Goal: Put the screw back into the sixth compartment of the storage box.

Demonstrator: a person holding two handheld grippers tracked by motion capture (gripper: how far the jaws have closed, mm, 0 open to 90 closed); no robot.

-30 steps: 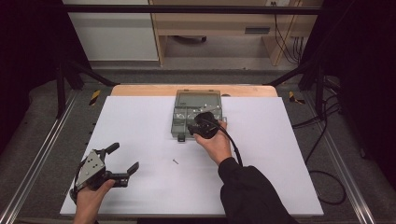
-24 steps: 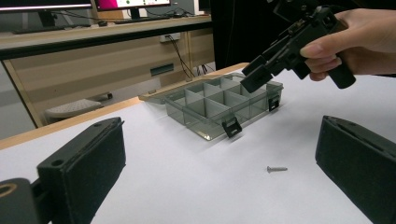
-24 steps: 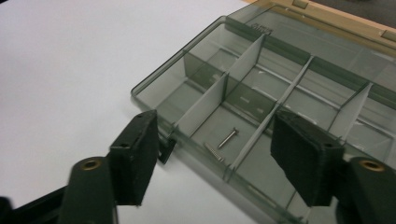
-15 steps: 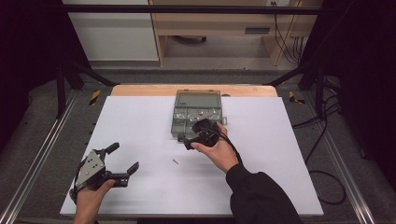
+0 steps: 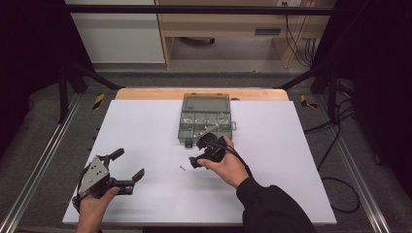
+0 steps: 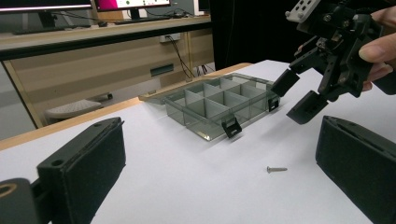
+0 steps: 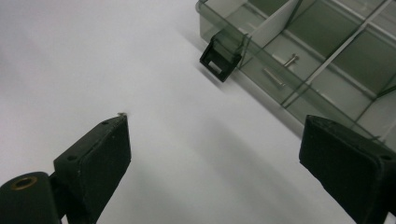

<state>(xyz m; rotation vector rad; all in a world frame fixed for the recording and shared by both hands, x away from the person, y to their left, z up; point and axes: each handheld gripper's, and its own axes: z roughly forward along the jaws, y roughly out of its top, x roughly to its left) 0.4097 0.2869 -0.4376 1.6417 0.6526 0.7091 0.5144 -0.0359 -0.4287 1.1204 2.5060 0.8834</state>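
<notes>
Tongs gape over screw; organiser box seemingly unlabelled.

One compartment box, one loose screw, two tongs.

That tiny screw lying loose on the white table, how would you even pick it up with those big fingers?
Judging by its pose, grip the screw across its thin shaft, coming straight down from above. It lies flat on the bare table, apart from the compartment box, so the sides are free. The open right gripper is nearest.
</notes>
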